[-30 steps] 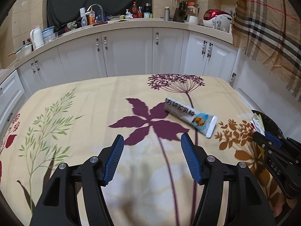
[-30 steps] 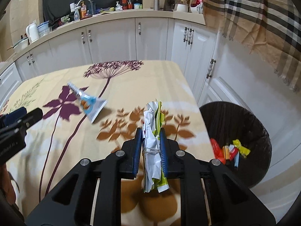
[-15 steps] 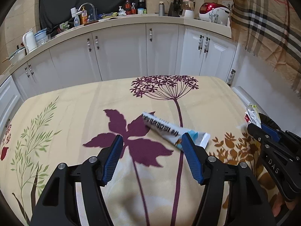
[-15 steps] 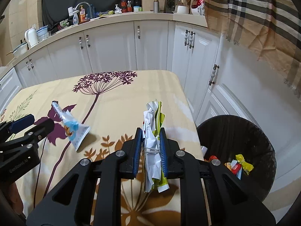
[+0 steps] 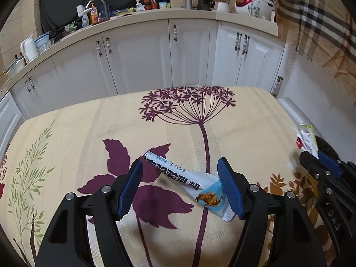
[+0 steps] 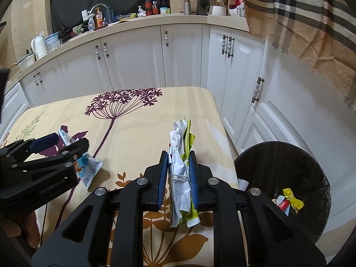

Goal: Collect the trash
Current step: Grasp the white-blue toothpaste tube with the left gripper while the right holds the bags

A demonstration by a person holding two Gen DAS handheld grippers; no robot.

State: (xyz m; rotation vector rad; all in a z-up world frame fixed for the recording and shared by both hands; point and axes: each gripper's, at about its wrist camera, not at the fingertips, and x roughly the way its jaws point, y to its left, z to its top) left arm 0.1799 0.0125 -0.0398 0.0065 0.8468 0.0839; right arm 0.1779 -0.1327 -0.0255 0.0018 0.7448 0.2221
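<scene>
A white and blue toothpaste tube lies flat on the flowered tablecloth. My left gripper is open, with its blue pads on either side of the tube, low over the cloth. The tube also shows in the right wrist view, partly behind the left gripper. My right gripper is shut on a crumpled white and green wrapper, held above the table's right edge. It also shows in the left wrist view with the wrapper.
A black trash bin with several wrappers inside stands on the floor right of the table. White kitchen cabinets and a cluttered counter run behind the table. A plaid cloth hangs at the upper right.
My left gripper has moved forward and right, so the toothpaste tube now lies between its open pads. My right gripper has moved left and back with the wrapper still in it.
</scene>
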